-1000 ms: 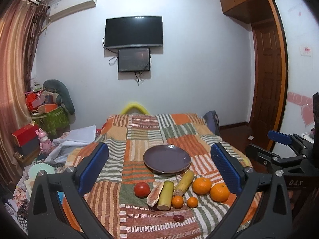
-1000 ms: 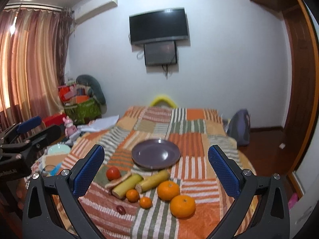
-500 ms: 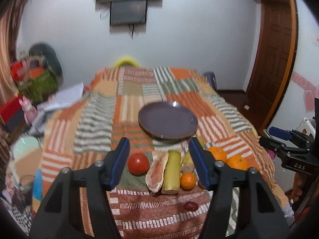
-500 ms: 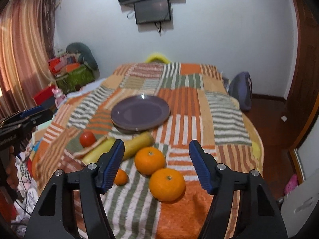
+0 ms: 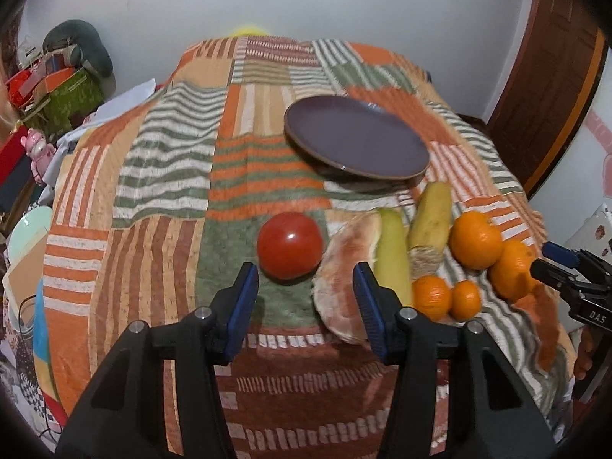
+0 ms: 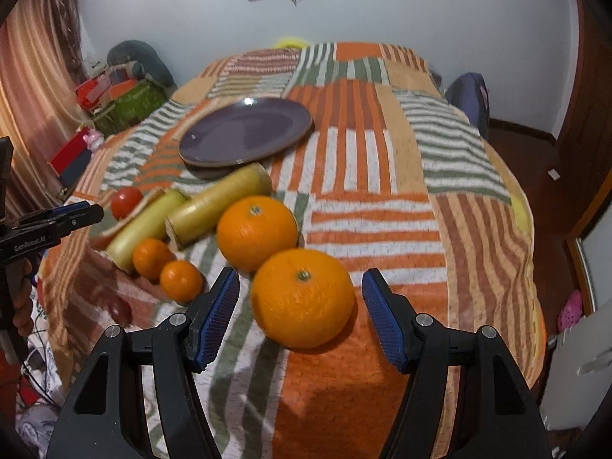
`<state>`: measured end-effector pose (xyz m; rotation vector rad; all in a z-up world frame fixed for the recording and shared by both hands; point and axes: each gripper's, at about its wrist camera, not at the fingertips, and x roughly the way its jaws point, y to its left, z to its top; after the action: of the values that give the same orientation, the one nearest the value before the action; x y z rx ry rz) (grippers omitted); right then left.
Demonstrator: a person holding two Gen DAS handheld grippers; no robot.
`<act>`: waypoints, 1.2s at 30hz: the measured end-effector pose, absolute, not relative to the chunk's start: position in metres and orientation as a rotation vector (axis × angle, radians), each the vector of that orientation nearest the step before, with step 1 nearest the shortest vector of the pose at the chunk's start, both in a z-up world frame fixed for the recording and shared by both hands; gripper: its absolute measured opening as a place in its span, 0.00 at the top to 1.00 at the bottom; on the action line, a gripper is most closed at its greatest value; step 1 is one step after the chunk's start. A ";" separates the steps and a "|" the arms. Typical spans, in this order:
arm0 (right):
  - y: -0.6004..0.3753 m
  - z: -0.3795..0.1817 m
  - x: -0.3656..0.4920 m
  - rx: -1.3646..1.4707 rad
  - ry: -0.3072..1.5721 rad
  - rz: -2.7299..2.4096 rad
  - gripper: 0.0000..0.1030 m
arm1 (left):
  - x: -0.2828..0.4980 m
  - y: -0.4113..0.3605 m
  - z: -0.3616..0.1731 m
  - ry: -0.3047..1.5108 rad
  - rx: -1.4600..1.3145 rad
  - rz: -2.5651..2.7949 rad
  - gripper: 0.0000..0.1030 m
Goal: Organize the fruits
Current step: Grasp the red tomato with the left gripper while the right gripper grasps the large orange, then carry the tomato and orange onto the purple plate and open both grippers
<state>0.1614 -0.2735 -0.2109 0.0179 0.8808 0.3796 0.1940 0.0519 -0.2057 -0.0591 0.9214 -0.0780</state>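
A purple plate (image 5: 355,139) lies on the patchwork bedspread (image 5: 172,176); it also shows in the right wrist view (image 6: 244,132). Fruit lies in a row in front of it. My left gripper (image 5: 306,290) is open, just short of a red tomato (image 5: 289,244), with a pale fruit slice (image 5: 344,271) at its right finger. My right gripper (image 6: 300,300) is open, its jaws either side of a large orange (image 6: 302,296) without touching it. A second large orange (image 6: 257,231), two small oranges (image 6: 166,266) and two yellow-green stalks (image 6: 214,206) lie to the left.
A small dark red fruit (image 6: 120,309) lies near the bed's front edge. Boxes and toys (image 5: 49,84) pile up on the floor left of the bed. A wooden door (image 5: 554,88) stands at the right. A dark bag (image 6: 468,95) sits beyond the bed.
Both grippers have dropped and moved forward toward the fruit row and narrowed their jaws. The left now faces the tomato, the right brackets the nearest large orange.
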 end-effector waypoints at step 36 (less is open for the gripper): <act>-0.275 -0.223 0.184 0.062 0.940 0.389 0.35 | 0.230 0.064 -0.215 0.919 -0.125 -0.076 0.54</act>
<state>0.1841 -0.2751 -0.2227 0.0624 0.9396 0.3891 0.2300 0.0637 -0.2153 -0.1252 0.9187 -0.0760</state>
